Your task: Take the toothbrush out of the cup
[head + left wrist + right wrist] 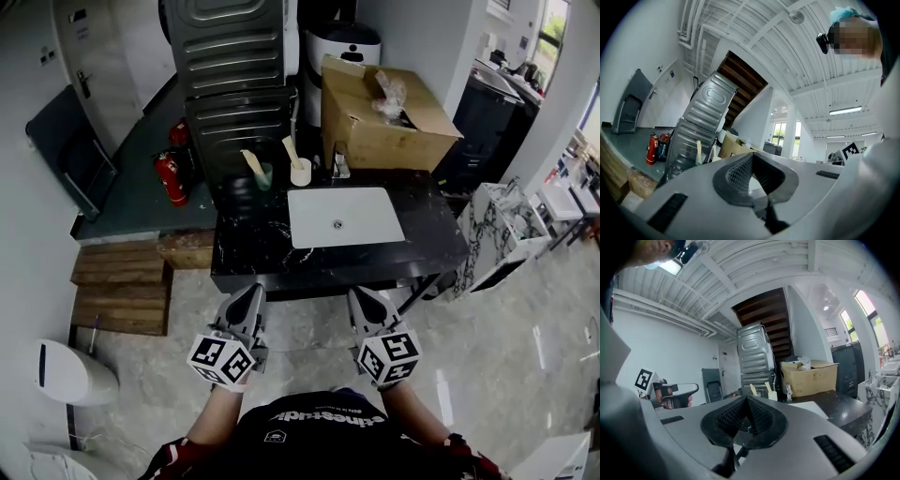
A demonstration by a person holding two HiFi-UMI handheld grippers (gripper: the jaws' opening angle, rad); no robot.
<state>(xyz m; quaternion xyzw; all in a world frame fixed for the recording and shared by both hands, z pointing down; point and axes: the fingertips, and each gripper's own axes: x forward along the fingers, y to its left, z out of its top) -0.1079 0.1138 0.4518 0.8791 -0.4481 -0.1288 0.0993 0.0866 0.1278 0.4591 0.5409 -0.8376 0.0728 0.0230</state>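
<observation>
Two cups stand at the back of the black marble counter (253,246), left of the tap. A green cup (264,176) holds a pale toothbrush (252,161). A white cup (301,172) holds another toothbrush (291,150). My left gripper (251,292) and right gripper (362,296) hover side by side in front of the counter's near edge, well short of the cups. Both are shut with nothing between the jaws. The cups show small and far off in the left gripper view, as the green cup (699,158), and in the right gripper view, as the white cup (772,394).
A white sink basin (339,216) is set into the counter, with a tap (339,165) behind it. An open cardboard box (382,114) sits at the back right. Grey metal machines (230,66) and a red fire extinguisher (169,178) stand behind. Wooden pallets (120,286) lie on the left.
</observation>
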